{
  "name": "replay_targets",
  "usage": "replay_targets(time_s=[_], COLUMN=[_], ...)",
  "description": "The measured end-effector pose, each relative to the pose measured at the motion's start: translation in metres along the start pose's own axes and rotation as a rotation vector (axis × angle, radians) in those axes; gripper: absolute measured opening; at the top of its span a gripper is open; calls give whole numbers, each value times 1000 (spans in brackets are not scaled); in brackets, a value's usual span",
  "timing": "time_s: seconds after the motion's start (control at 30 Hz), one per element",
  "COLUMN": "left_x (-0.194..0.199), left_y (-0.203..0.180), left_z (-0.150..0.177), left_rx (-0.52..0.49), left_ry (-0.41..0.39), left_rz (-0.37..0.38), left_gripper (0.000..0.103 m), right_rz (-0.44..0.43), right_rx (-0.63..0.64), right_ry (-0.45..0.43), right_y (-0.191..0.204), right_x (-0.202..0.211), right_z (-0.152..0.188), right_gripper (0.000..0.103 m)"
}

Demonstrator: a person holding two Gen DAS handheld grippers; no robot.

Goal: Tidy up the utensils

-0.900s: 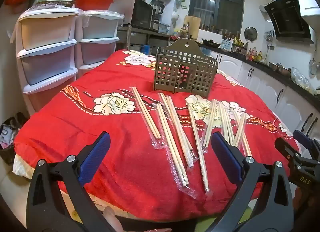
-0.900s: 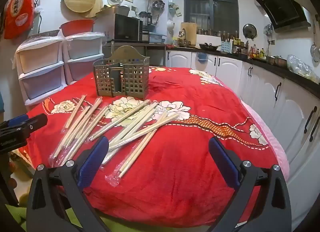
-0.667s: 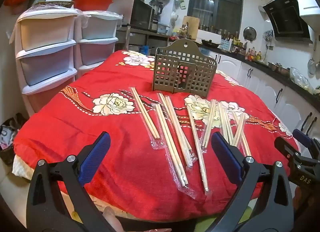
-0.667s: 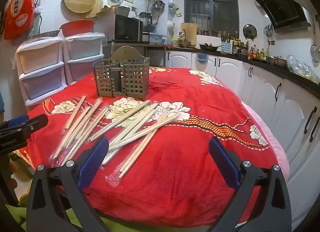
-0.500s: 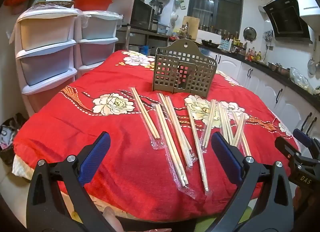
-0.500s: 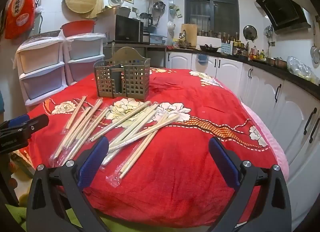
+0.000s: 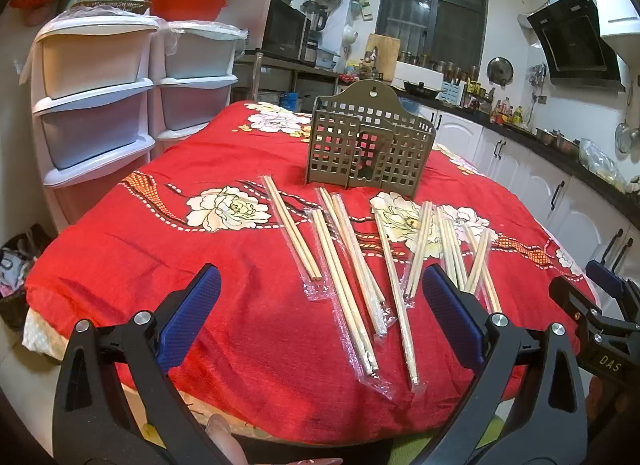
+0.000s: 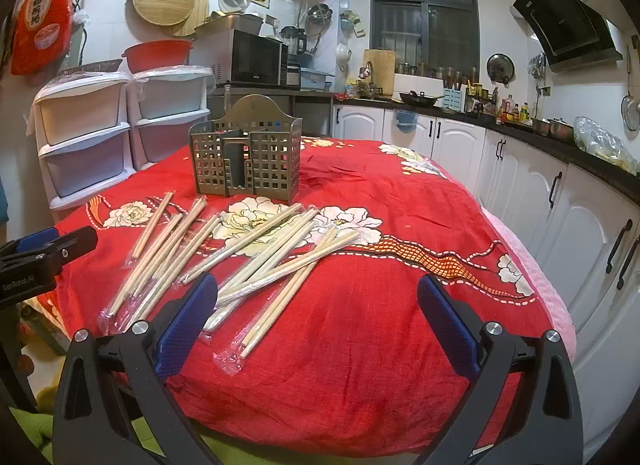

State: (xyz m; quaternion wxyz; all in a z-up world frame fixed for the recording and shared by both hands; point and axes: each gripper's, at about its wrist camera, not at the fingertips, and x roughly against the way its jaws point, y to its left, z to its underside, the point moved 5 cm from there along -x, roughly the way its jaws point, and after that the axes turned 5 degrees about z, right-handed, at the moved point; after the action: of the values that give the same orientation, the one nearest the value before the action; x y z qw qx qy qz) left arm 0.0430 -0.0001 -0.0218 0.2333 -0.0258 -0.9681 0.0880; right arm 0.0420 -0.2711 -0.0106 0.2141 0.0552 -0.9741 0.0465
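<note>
Several pairs of wooden chopsticks in clear wrappers (image 7: 352, 265) lie spread over a red flowered tablecloth (image 7: 168, 257); they also show in the right wrist view (image 8: 256, 261). A grey-brown perforated utensil holder (image 7: 370, 145) stands upright behind them, also in the right wrist view (image 8: 246, 159). My left gripper (image 7: 320, 309) is open and empty above the table's near edge, short of the chopsticks. My right gripper (image 8: 318, 313) is open and empty, to the right of the chopsticks. Each gripper shows at the edge of the other's view.
White plastic drawer units (image 7: 96, 105) stand left of the table. White kitchen cabinets (image 8: 560, 201) and a dark counter with jars run along the right. A microwave (image 8: 248, 59) sits behind the holder. The tablecloth (image 8: 400, 265) hangs over the table's edges.
</note>
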Motion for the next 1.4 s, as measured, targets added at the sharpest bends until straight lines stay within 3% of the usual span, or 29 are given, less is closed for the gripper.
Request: replay_targets(time_s=[1.4], left_x=[0], left_y=[3], left_z=[1], left_rx=[17], left_ry=[-1], left_rz=[5], left_gripper=[93], right_rz=[-5], right_rx=[12], right_ry=[-2], right_y=[3], right_x=[0], right_z=[-2], right_gripper=[97])
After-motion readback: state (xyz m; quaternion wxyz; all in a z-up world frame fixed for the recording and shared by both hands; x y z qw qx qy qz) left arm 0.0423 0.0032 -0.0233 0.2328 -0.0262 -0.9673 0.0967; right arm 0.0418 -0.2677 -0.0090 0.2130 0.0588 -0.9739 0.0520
